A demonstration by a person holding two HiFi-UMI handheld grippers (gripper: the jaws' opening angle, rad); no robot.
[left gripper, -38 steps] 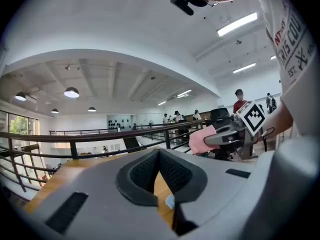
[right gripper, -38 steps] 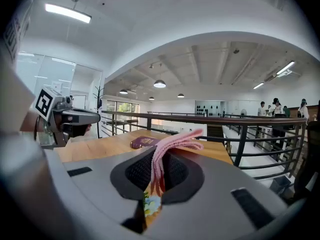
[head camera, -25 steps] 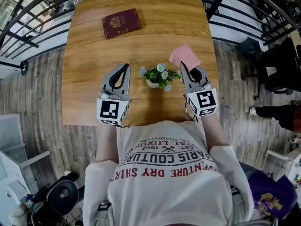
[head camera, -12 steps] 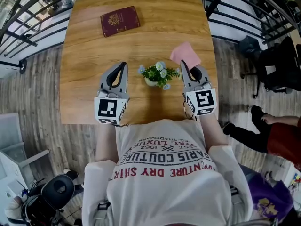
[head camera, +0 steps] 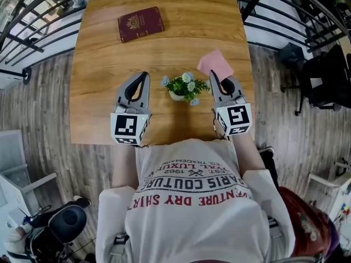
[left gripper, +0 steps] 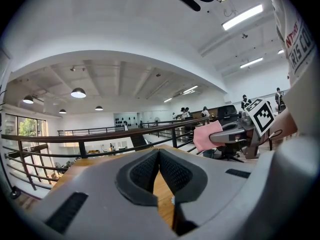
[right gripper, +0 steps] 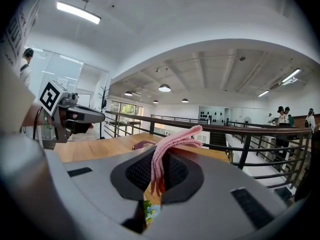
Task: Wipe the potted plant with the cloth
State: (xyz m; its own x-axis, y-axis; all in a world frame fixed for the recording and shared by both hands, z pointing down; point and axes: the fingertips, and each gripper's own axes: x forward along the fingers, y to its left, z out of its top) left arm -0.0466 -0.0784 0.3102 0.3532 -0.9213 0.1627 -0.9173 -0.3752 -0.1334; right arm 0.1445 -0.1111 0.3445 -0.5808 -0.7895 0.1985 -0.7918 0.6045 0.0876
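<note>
A small potted plant [head camera: 184, 88] with green leaves and pale flowers in a white pot stands on the wooden table [head camera: 109, 53], between my two grippers. My right gripper [head camera: 212, 76] is just right of the plant, shut on a folded pink cloth [head camera: 215, 63] that sticks out past its tips; the right gripper view shows the pink cloth [right gripper: 167, 149] pinched between the pads. My left gripper [head camera: 146, 76] is left of the plant, shut with nothing in it. In the left gripper view its jaws [left gripper: 159, 156] meet, and the cloth [left gripper: 206, 135] shows to the right.
A dark red book [head camera: 140, 23] lies at the table's far left. Black railings [head camera: 33, 34] run round the table's far and side edges. The near table edge is against the person's body. A black chair [head camera: 323, 81] stands to the right on the wooden floor.
Both grippers and the plant stay where they were. A person's legs crossed the floor at the right and left the view.
</note>
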